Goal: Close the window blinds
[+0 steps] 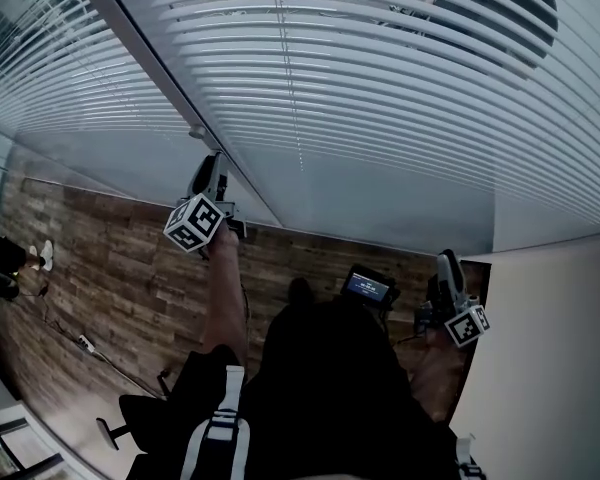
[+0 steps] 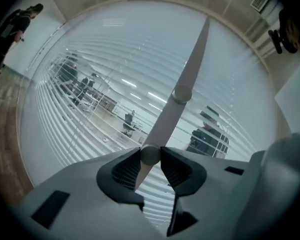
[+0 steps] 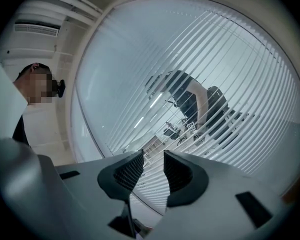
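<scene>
White slatted blinds [image 1: 380,78] [image 2: 90,119] [image 3: 215,84] cover two window panes; the slats stand tilted enough that I see through them. A grey upright bar [image 1: 140,48] [image 2: 192,64] divides the panes and carries two small round knobs. My left gripper [image 1: 213,168] [image 2: 150,156] is raised to the bar, its pads pressed on the nearer knob [image 2: 150,154]. The farther knob [image 1: 195,130] [image 2: 181,94] is free. My right gripper [image 1: 445,268] [image 3: 152,166] hangs lower at the right, open, pointing at the blinds with nothing between its pads.
Wood-look floor [image 1: 110,268] runs below the window, with a cable and power strip [image 1: 85,343] lying on it. A person's legs [image 1: 5,263] show at the left edge. A white wall [image 1: 550,368] stands at the right. A small screen [image 1: 368,288] sits by my chest.
</scene>
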Available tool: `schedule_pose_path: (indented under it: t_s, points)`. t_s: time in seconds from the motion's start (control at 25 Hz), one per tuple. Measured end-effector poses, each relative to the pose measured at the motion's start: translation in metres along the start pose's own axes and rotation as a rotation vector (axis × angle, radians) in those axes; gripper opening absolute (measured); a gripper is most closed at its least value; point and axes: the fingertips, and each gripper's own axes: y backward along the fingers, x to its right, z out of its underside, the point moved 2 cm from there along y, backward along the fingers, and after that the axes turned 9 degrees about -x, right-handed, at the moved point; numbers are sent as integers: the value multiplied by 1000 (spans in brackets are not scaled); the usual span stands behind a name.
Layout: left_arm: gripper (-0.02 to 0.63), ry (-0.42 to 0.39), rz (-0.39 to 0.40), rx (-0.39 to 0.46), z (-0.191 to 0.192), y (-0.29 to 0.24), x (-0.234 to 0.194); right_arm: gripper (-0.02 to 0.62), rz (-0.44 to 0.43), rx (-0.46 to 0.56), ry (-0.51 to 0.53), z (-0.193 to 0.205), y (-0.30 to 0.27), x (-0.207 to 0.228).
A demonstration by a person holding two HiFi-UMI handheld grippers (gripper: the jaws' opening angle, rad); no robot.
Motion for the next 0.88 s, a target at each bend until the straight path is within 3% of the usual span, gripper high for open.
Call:
schedule_pose_path:
  t_s: [0.08,0.2,0.48,0.56,0.6,0.68,0.8,0.88]
  points:
    - [135,-122,-62,-32,0,-1,2,112,8,1,-1,1,2,2]
    - [135,-415,-198,-107,1,-3,8,112,14,3,-3,2,3,3]
    - [135,-972,-428,-210,6,-10,14,112,14,1,7,1,1,-1]
    - [135,-1062,-462,-221,9,-10,16,112,10,1,-3,3,2,1]
    - [135,-1051,-455,-213,9,-10,17,112,9,1,-3,4,3,1]
    - [137,-889,-385,-163,7,-7,16,112,5,1,12,1,1,-4]
    - [203,-426,-184,-55,3,0,12,112,11,3,15,-1,1,-5]
    - [224,-167,-65,-15,4,0,6,112,12,4,7,0,1,-4]
